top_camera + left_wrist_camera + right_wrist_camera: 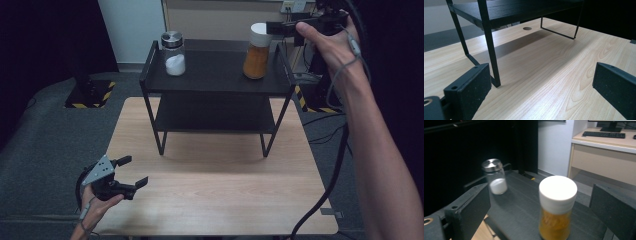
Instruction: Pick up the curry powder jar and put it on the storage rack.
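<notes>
Right gripper [280, 27]: black blocky jaws spread wide, gripping nothing, beside white-capped cylindrical jar of orange powder [556, 207] (upright on matte black metal shelf [215, 75]). Left gripper [132, 172] gaping over pale woodgrain table [225, 190].

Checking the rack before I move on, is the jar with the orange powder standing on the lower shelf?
No, the orange powder jar stands on the top shelf of the black rack, at its right end.
</notes>
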The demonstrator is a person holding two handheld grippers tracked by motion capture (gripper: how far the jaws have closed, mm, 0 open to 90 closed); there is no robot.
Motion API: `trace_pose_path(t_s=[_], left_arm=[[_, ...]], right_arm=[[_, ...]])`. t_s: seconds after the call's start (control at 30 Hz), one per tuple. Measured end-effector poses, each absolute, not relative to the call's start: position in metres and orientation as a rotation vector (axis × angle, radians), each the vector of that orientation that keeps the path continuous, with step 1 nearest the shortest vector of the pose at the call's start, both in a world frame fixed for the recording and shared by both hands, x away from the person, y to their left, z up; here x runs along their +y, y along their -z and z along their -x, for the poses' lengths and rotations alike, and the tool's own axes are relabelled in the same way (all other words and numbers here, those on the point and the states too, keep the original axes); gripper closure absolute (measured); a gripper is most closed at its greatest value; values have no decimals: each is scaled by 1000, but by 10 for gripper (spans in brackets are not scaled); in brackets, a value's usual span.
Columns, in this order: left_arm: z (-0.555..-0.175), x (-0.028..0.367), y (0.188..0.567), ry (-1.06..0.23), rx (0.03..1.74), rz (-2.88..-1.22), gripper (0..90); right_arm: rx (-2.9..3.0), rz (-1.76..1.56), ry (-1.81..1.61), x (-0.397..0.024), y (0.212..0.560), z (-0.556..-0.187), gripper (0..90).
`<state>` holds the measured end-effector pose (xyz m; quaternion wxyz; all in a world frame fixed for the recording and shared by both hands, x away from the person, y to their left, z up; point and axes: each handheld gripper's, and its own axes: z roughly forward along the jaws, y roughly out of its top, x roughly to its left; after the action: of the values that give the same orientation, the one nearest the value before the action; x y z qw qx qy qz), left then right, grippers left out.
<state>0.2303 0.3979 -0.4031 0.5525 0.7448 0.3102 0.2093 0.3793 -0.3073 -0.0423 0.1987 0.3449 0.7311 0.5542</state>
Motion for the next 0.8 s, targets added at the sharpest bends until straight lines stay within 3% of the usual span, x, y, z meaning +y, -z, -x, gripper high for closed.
trace_pose_path(t_s=[0.43,0.8], left_arm=[[-230,396,403,-493,730,-1764,6],[-231,397,404,-489,740,-1755,7]], right_arm=[[2103,-832,-1522,-347,67,-320,45],[2182,-762,-1480,-357,97,-296,40]])
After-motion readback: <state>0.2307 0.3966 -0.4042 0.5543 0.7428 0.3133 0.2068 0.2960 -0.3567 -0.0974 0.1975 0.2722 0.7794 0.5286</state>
